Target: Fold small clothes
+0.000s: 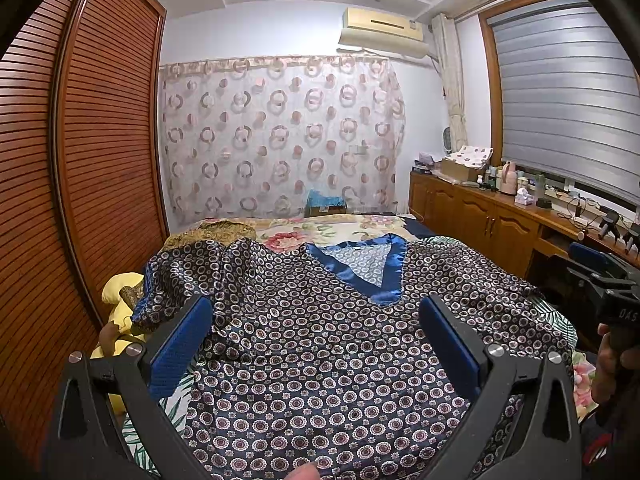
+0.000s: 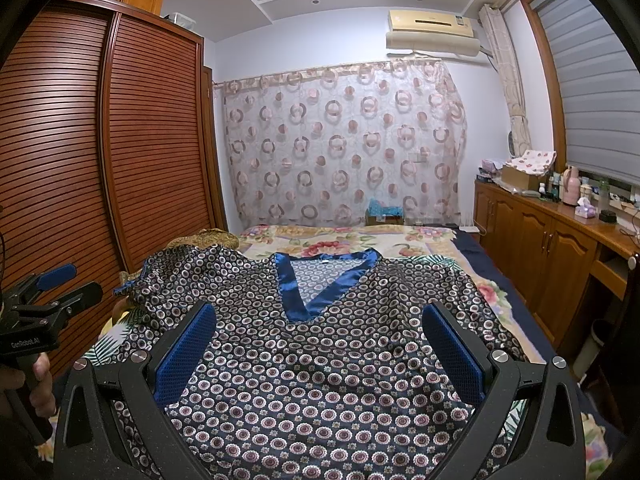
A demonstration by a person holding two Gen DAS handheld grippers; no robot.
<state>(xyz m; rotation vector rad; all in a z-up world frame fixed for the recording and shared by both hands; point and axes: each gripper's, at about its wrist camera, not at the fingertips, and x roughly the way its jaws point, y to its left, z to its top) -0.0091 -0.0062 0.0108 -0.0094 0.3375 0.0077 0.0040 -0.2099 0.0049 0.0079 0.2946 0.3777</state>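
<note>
A dark navy satin top [image 1: 320, 344] printed with small circles lies spread face up on the bed, its blue V-neck collar [image 1: 360, 268] pointing toward me. Its left sleeve [image 1: 188, 276] is bunched up; the right sleeve [image 1: 480, 276] lies flatter. My left gripper [image 1: 316, 320] hovers open above the top's lower body, nothing between its blue pads [image 1: 180, 348]. In the right wrist view the same top [image 2: 320, 360] and collar [image 2: 320, 280] appear, and my right gripper [image 2: 320, 328] is open above it too. Each gripper shows at the other view's edge, held by a hand.
The bed [image 1: 328, 228] carries a floral sheet. A slatted wooden wardrobe [image 1: 80, 160] stands close on the left. A wooden cabinet [image 2: 560, 236] with bottles and boxes runs along the right under a window blind. A yellow soft item [image 1: 120, 304] sits at the bed's left edge.
</note>
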